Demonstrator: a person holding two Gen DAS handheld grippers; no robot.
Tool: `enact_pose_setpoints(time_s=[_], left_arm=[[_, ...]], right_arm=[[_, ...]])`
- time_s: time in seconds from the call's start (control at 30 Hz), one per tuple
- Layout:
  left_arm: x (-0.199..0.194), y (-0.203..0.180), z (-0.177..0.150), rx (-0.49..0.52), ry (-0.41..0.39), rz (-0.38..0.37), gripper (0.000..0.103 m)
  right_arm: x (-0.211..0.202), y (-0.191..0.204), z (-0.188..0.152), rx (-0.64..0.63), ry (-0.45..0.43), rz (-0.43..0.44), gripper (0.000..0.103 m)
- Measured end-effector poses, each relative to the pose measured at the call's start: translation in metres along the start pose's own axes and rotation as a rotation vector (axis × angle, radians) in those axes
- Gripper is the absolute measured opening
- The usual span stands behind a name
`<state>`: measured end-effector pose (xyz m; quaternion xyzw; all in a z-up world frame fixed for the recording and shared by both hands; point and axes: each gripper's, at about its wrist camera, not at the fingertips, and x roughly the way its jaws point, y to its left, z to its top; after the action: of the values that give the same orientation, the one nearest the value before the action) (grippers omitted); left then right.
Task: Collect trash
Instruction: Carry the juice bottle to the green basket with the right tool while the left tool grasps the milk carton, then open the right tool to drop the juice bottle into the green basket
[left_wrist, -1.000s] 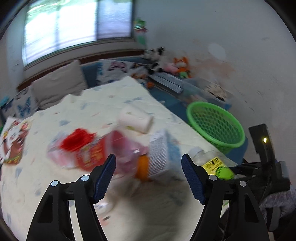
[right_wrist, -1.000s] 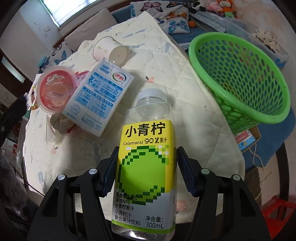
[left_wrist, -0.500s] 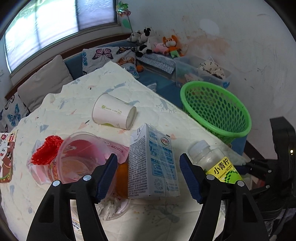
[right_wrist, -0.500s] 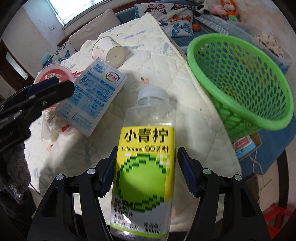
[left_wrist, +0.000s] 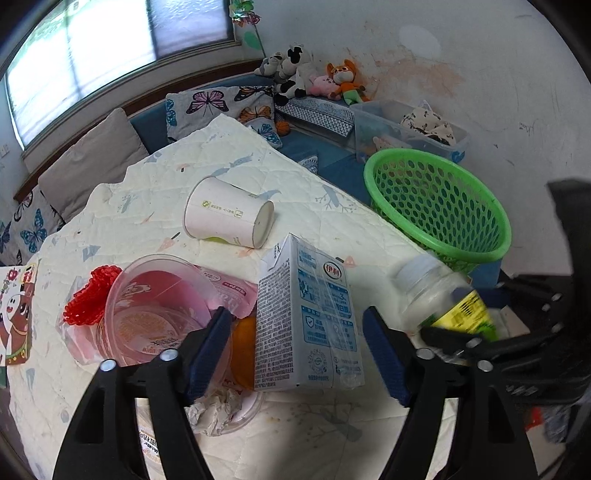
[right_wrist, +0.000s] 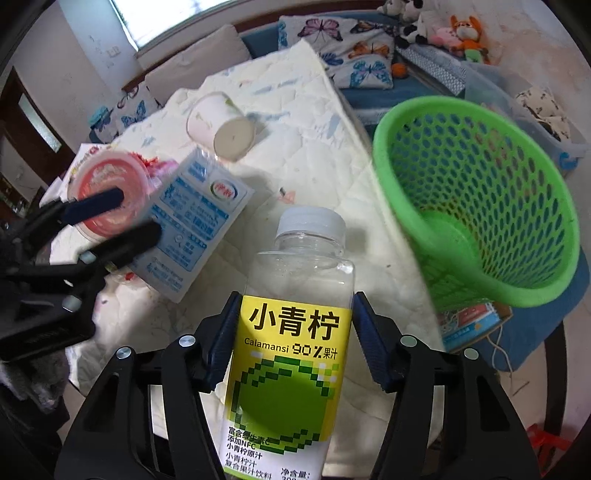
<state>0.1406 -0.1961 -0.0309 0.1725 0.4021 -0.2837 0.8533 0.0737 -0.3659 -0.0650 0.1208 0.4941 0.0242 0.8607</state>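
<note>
The right gripper (right_wrist: 293, 332) is clenching an empty clear juice bottle (right_wrist: 295, 332) with a yellow-green label, both blue pads pressed against its sides, its jaws having just been closing on it; the white cap is pointing away from the hand, out over the quilted cloth (right_wrist: 295, 122) covering the table. The left gripper (left_wrist: 295, 345) is hanging with its jaws released and wide, having just been opening further, straddling a white-and-blue milk carton (left_wrist: 308, 321) that is lying between the pads without either one pressing it. Just left of the carton a pink plastic tub (left_wrist: 155, 310) is lying on its side, partly behind the left pad, with a red mesh wrapper (left_wrist: 90, 295) against its far edge and a crumpled tissue (left_wrist: 214, 410) below it. Something orange is showing between tub and carton; I cannot tell what it is. A white paper cup (left_wrist: 229, 218) is lying tipped over farther back on the cloth. The green perforated basket (right_wrist: 480, 199) is sitting off the table's edge to the right, near the bottle. Stuffed toys (left_wrist: 310, 77) are lining the blue bench by the wall.
</note>
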Motion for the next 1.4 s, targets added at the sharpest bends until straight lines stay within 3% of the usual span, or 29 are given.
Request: enact_pose_setpoints(time_s=[0.3, 0.43, 0.7, 0.77, 0.9, 1.13, 1.4], left_arm=[[0.018, -0.019, 0.000, 0.068, 0.026, 0.077, 0.084], [0.027, -0.032, -0.001, 0.135, 0.029, 0.164, 0.087], [0.045, -0.046, -0.003, 0.226, 0.043, 0.295, 0.087], [0.048, -0.047, -0.003, 0.236, 0.047, 0.309, 0.082], [0.049, -0.047, -0.003, 0.222, 0.056, 0.288, 0.071], [0.040, -0.045, 0.002, 0.201, 0.025, 0.266, 0.069], [0.015, -0.028, 0.031, 0.053, -0.024, 0.096, 0.069]], right_arm=[[-0.053, -0.036, 0.018, 0.057, -0.143, -0.011, 0.059], [-0.072, -0.048, 0.030, 0.076, -0.216, -0.032, 0.058], [-0.087, -0.080, 0.054, 0.093, -0.314, -0.132, 0.057], [-0.084, -0.090, 0.057, 0.105, -0.317, -0.161, 0.057], [-0.069, -0.110, 0.062, 0.127, -0.302, -0.201, 0.057], [-0.019, -0.143, 0.061, 0.156, -0.213, -0.250, 0.057], [0.034, -0.175, 0.058, 0.179, -0.101, -0.280, 0.057]])
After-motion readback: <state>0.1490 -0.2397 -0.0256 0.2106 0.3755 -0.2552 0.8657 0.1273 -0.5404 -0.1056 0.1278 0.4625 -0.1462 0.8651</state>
